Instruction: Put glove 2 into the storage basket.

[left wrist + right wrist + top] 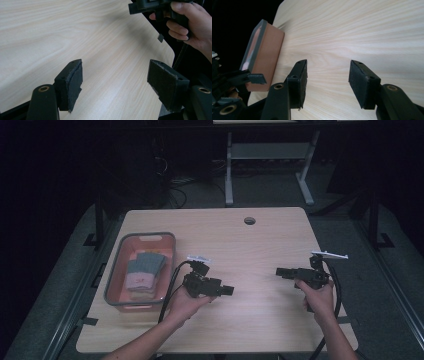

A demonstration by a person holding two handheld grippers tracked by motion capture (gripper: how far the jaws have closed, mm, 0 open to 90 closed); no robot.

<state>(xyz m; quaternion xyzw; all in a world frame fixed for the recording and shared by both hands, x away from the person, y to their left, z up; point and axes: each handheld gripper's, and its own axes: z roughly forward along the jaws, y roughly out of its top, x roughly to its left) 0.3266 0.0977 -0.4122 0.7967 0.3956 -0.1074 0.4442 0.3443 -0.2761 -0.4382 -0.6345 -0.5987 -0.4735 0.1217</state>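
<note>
Your pale wooden table [260, 240] carries one pink plastic bin with a grey rim [116, 275] at its left side, well apart from your right gripper [280, 271] and just beside your left gripper [229, 290], so the left hand is nearer. The bin's long axis runs away from you. Inside lies a stack of folded grey and pink cloths [142, 270]; their count can't be told. Both grippers are released, holding nothing, pointing toward each other.

The bin [114, 285], pinkish with a grey rim, sits left of the left gripper [227, 290] and just beside it. Folded cloths [144, 270], grey-blue and pink, lie stacked inside, near its middle.
</note>
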